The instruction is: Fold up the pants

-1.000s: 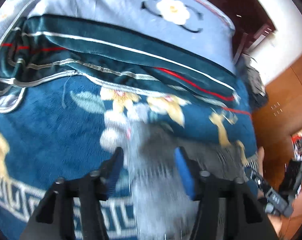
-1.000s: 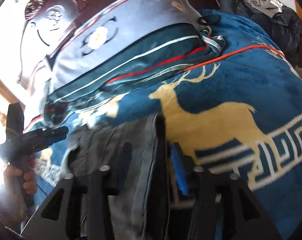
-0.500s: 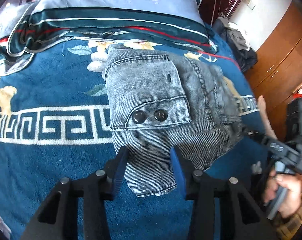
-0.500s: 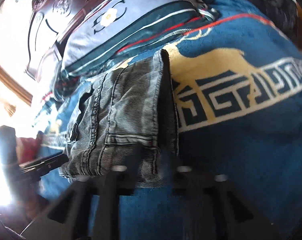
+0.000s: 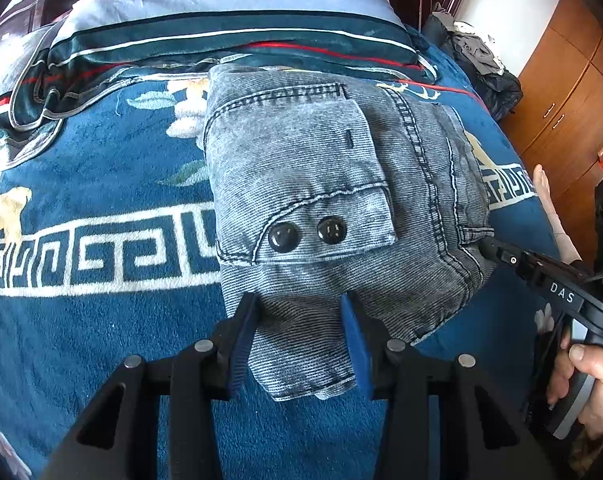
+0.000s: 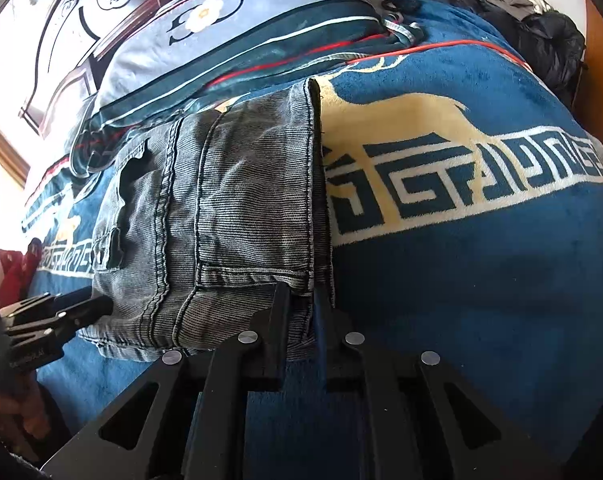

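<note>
The grey denim pants (image 5: 325, 200) lie folded into a compact bundle on the blue blanket (image 5: 81, 168), a flap pocket with two dark buttons on top. My left gripper (image 5: 299, 320) is open, its blue-padded fingers standing either side of the bundle's near hem. In the right wrist view the pants (image 6: 229, 208) lie left of centre, and my right gripper (image 6: 301, 300) is shut on the bundle's near right corner. Each gripper also shows in the other's view, at the bundle's edge.
Blue-grey pillows (image 5: 237, 4) and a folded dark-green striped quilt (image 5: 205, 44) lie just beyond the pants by the carved headboard (image 6: 81, 20). A pile of dark clothes (image 5: 485, 64) sits at the bed's far right corner. Wooden cabinets (image 5: 561, 92) stand to the right.
The pants were swung over and laid down as a folded bundle on the blanket. Both grippers drew back toward the near edge; the left one stays open around the hem.
</note>
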Demonstrator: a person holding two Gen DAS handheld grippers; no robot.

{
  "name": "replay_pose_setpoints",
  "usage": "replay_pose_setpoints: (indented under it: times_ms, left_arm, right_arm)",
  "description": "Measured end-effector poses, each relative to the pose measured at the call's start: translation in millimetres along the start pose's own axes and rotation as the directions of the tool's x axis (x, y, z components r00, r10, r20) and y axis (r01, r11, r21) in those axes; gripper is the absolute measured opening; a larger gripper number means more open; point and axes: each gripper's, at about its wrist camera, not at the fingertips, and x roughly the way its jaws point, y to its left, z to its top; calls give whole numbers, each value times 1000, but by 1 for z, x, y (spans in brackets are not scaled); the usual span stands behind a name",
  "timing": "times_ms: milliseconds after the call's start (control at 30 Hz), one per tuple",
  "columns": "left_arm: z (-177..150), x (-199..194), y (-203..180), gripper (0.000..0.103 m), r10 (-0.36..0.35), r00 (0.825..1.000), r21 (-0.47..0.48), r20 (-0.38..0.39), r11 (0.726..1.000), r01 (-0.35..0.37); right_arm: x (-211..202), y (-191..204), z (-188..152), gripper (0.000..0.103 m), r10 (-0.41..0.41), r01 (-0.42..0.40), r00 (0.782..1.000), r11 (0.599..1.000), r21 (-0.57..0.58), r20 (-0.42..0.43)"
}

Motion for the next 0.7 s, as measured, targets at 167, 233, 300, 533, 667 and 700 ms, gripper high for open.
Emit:
replay_pose_setpoints:
  times_ms: [167,233,300,533,667,700]
  left_arm:
    - [-2,-13,-9,45,63,997,14,42,998,-64]
    - [-3,-17,-12,45,79,996,23,52,997,-80]
    - [-4,-18,-15,45,98,994,44,57,994,-101]
    - [-7,-17,-18,45,111,992,46,60,992,-114]
    - [-10,-14,-21,46,120,991,56,65,991,-124]
    - [-10,-13,-21,46,119,991,53,65,991,-123]
  right_arm:
    - [-15,-6,-3,23,51,-53,997,998,31,54]
    - [-25,-3,-4,23,58,-59,995,998,7,78]
    - [-34,6,-5,23,53,-49,993,998,-38,104]
    - [-30,27,-12,24,42,-31,995,993,-116,95]
    - [-17,26,-15,25,25,-17,998,992,-128,62]
    - [-14,25,-16,25,21,-13,998,991,-136,55]
